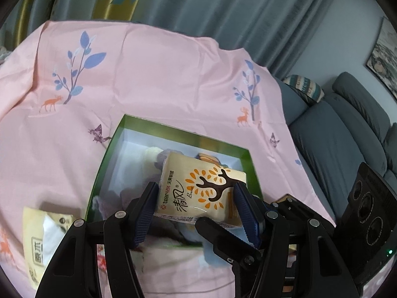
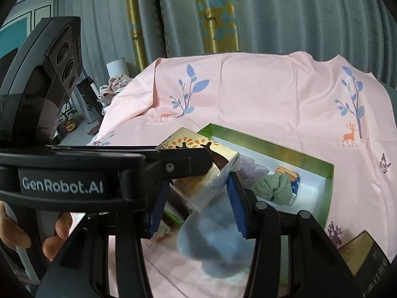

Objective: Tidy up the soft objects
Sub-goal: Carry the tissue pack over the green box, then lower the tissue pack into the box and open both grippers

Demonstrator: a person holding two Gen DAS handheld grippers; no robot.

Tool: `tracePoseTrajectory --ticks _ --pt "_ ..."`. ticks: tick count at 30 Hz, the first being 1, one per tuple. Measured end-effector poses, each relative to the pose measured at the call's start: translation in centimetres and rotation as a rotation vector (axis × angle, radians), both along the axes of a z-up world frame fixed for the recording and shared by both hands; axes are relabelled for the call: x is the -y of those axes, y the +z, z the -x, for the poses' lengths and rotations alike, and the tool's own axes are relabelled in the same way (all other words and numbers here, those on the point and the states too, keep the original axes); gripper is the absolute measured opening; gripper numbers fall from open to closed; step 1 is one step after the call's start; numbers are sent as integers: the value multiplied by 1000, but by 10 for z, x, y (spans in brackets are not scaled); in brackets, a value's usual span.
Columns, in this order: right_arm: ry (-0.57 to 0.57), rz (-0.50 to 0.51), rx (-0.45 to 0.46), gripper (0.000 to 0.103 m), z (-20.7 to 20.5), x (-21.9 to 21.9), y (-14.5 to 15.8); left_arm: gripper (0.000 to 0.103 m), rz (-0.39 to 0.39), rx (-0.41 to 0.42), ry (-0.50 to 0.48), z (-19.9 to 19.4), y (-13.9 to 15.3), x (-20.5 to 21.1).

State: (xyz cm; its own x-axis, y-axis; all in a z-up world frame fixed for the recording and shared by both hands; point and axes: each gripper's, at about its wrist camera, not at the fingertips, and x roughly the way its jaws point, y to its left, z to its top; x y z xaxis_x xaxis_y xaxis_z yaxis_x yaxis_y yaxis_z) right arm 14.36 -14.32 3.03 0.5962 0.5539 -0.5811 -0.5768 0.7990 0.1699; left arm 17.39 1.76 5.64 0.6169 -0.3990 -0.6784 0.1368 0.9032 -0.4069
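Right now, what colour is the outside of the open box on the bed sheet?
Green, with a white inside. The box shows best in the right wrist view.

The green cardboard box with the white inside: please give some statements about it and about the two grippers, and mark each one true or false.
1. The left gripper holds a cream tissue pack with an orange and brown tree print. True.
2. The right gripper is empty. False: it is shut on a light blue soft cloth.
3. The green cardboard box with the white inside stands on a pink cloth printed with deer and trees. True.
4. The box is empty. False: a green crumpled cloth and other soft things lie inside.
5. A second cream tissue pack lies inside the box. False: it lies outside, on the pink cloth.
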Motion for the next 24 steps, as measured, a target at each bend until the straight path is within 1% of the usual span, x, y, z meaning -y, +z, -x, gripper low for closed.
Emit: tracePoseTrajectory --ticks 10,15,19,24 --pt "-14 18 -72 48 -34 -11 -21 63 -11 -42 23 -27 -23 -7" --pt "-10 33 -90 48 -41 -17 -27 63 3 -67 38 -33 -32 -12" --pt "-6 35 -123 49 -49 -19 -32 63 6 -89 50 -38 -38 -15" --pt "-12 61 -121 51 -49 -24 -33 63 28 -116 74 -42 -42 -19"
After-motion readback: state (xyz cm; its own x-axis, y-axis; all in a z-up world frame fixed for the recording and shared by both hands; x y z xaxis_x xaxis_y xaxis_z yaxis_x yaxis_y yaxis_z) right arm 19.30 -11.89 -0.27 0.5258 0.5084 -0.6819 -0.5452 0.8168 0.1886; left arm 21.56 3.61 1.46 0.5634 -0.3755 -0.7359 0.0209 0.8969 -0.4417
